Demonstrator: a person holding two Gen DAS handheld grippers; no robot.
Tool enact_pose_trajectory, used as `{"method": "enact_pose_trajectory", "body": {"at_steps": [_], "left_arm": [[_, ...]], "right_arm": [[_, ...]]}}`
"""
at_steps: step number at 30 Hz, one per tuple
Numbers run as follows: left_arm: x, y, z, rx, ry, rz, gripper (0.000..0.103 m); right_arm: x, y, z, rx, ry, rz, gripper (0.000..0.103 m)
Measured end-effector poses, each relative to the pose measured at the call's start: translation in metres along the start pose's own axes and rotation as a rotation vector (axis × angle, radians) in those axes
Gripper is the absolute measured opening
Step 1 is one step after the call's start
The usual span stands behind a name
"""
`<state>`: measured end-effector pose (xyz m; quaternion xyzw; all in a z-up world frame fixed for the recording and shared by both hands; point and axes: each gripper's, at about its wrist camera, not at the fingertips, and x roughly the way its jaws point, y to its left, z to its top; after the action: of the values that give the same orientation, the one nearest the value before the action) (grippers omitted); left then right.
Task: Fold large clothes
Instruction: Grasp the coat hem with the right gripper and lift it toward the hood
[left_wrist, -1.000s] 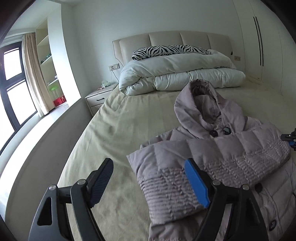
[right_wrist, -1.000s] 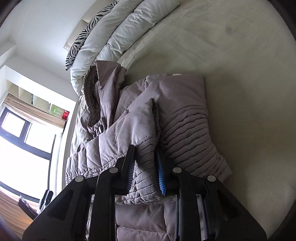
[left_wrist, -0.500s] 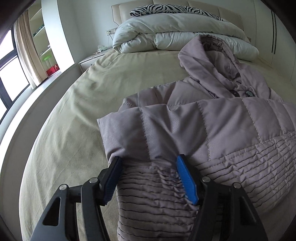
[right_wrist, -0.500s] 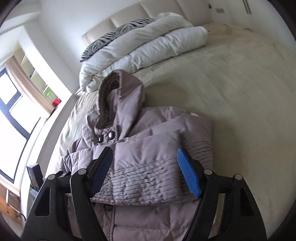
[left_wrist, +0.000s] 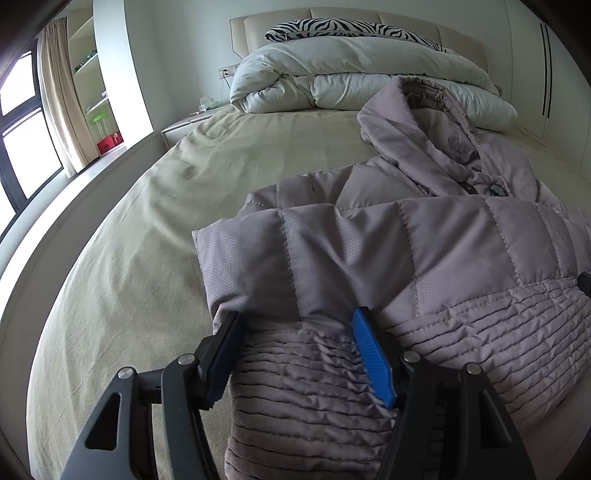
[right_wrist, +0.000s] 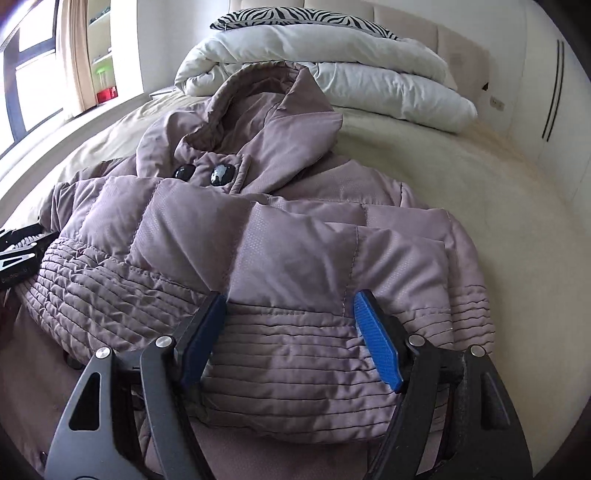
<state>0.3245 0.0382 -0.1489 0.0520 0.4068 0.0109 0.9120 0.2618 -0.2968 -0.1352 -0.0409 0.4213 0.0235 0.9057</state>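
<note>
Mauve puffer jacket (left_wrist: 424, 251) lies on the bed (left_wrist: 147, 258), hood (left_wrist: 417, 122) toward the rolled white duvet (left_wrist: 351, 77) and zebra pillow (left_wrist: 343, 29) at the headboard. Both sleeves are folded across the chest, ribbed cuffs nearest the cameras. Two black buttons (right_wrist: 207, 173) show at the collar.

Left hand-held gripper (left_wrist: 295, 325): jaws parted, straddling the left sleeve cuff (left_wrist: 306, 369); pads sit at the fabric's edges, and whether they press I cannot tell.

Right hand-held gripper (right_wrist: 288, 306): jaws have just been opening and now stand wide, the right cuff (right_wrist: 288, 354) between them, no visible squeeze. Left gripper's black frame shows at the right view's left edge.
</note>
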Motion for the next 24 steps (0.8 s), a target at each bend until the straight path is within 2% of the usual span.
{"method": "enact_pose_trajectory", "body": {"at_steps": [1,3,6,7,9,11,14,16,19,21,24], "left_arm": [[-0.004,0.003,0.002,-0.008,0.008,-0.005,0.066],[-0.020,0.003,0.002,-0.006,-0.003,0.032,0.066],[-0.037,-0.007,-0.005,0.031,-0.064,0.065,0.065],[-0.034,-0.011,-0.008,0.047,-0.061,0.072,0.066],[-0.024,-0.016,-0.011,0.075,-0.040,0.087,0.067],[-0.021,-0.015,-0.007,0.081,-0.020,0.080,0.067],[-0.031,-0.010,0.004,0.108,0.009,0.063,0.066],[-0.052,-0.004,0.015,0.094,-0.039,0.064,0.066],[-0.069,-0.001,0.041,0.069,-0.097,0.046,0.073],[-0.066,-0.007,0.063,0.071,-0.123,-0.004,0.073],[-0.044,-0.028,0.093,0.133,-0.160,-0.028,0.073]], "right_arm": [[-0.001,0.000,0.003,0.004,0.013,-0.005,0.072],[-0.011,-0.001,0.010,0.030,0.026,-0.023,0.071],[-0.034,-0.001,0.010,0.049,-0.054,-0.017,0.071],[-0.032,0.000,0.007,0.042,-0.045,-0.031,0.071],[-0.011,0.001,-0.004,0.019,0.037,-0.036,0.072],[-0.009,0.005,-0.012,-0.024,-0.007,-0.047,0.073],[-0.012,0.001,-0.003,-0.015,0.030,-0.030,0.073],[-0.022,-0.010,0.006,0.040,0.026,0.037,0.073],[-0.042,-0.040,0.028,0.148,-0.060,0.140,0.076],[-0.039,-0.062,0.049,0.224,-0.064,0.219,0.078],[-0.016,-0.092,0.084,0.338,-0.038,0.365,0.078]]}}
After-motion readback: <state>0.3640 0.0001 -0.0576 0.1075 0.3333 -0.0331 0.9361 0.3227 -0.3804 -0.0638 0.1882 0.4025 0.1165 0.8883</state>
